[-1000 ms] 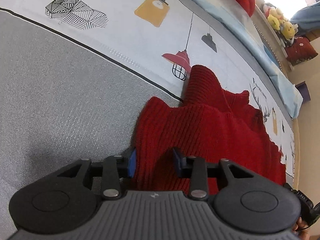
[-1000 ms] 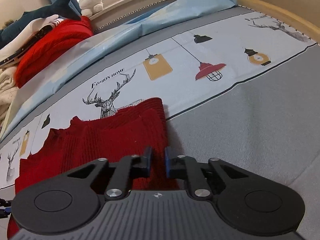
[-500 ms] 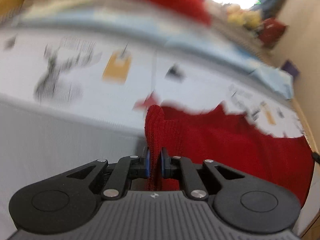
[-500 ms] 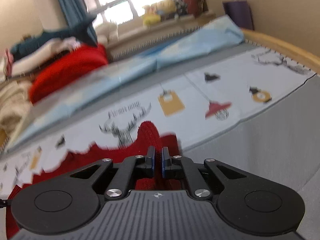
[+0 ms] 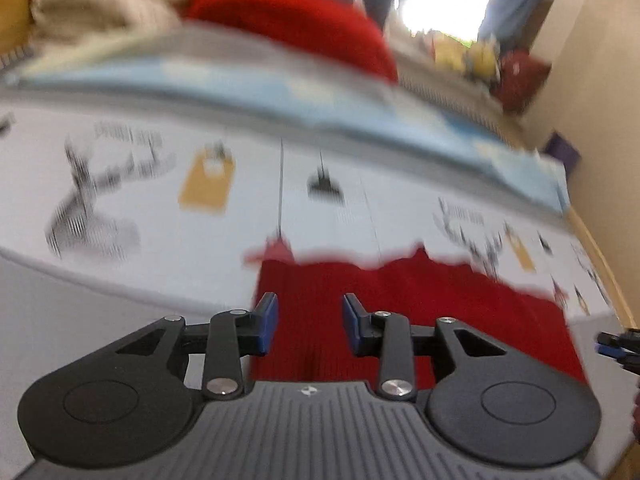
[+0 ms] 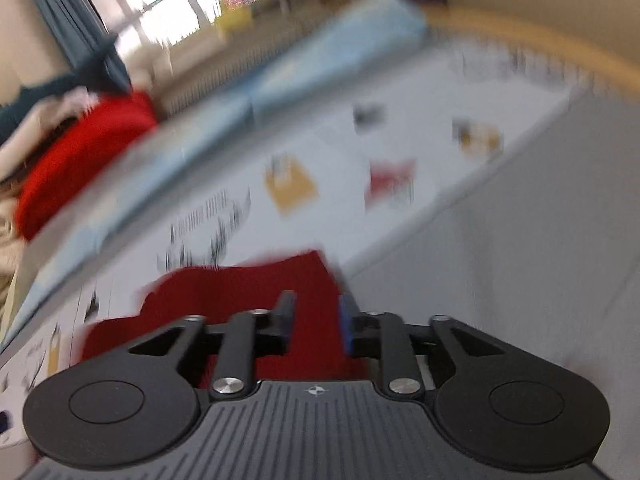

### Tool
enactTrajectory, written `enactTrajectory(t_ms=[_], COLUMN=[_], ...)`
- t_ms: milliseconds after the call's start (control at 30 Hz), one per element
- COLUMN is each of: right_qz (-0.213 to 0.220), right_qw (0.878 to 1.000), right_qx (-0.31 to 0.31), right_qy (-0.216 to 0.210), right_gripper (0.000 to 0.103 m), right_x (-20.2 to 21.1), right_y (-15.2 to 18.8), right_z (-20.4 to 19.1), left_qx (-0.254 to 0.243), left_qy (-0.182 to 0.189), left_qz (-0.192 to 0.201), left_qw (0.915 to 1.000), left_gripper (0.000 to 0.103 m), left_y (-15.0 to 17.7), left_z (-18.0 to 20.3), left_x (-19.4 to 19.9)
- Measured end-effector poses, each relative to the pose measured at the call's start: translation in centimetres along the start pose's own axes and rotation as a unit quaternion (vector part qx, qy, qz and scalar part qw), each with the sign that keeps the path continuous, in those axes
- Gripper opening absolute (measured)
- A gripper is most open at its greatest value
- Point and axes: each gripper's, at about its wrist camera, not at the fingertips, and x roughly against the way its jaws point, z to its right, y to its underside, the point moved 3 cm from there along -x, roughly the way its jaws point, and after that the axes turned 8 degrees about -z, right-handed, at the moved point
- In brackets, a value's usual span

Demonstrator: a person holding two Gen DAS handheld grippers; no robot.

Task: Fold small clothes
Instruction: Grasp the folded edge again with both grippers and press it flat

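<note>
A small red knit sweater (image 5: 400, 304) lies flat on the bed, on the border between the grey and the white printed sheet. My left gripper (image 5: 308, 322) is open just above its left part, the fabric showing between the blue pads. In the right wrist view the sweater (image 6: 240, 292) lies under my right gripper (image 6: 314, 320), which is open over the sweater's right edge. Both views are blurred by motion. Whether the pads touch the cloth I cannot tell.
The white sheet (image 5: 160, 208) carries deer and lamp prints; a pale blue cover (image 5: 360, 112) runs behind it. A pile of red and beige clothes (image 5: 288, 12) sits at the back. The wooden bed edge (image 6: 540, 44) curves at the right. Grey sheet (image 6: 520, 260) lies to the right.
Both grippers were shut on the sweater's lifted edge half a second ago. Now both are open, and the sweater lies flat and folded over. Both views have tilted up.
</note>
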Motion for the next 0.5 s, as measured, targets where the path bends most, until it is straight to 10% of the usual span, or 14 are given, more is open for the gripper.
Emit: enactTrajectory(t_ms=[133,367,400,433,500], right_qz=[-0.056,-0.150,-0.153,-0.144,-0.107], right_qw=[0.998,0.988,0.988,0.990,0.994], right_qx=[-0.009,-0.026,-0.018,-0.004,0.012], right_qy=[0.009,-0.003,-0.010,-0.011,-0.019], right_gripper=[0.039,0.044,0.035,0.012,0.012], right_x=[0.1,0.3,0.7,1.0,2.7], right_y=[2.0,6.2,6.4,6.5,6.2], right_z=[1.7,3.5,3.0,2.7,2.2], left_qx=[0.027,0.043,0.036,0.030,0.039], left_qy=[0.015,0.043,0.046,0.046,0.058], left_qz=[-0.110,-0.174,-0.172,-0.164,-0.125], left_qw=[0.9934,0.9828,0.9834,0.9849,0.9896], left_gripper=[0.047,0.038,0.012,0.013,0.011], left_y=[2.9,6.5,6.6,6.7,6.2], left_z=[-2.7,-4.3,-4.1,-3.7,-3.6], left_x=[-1.4,-0.7,-0.5,0.0,2.0])
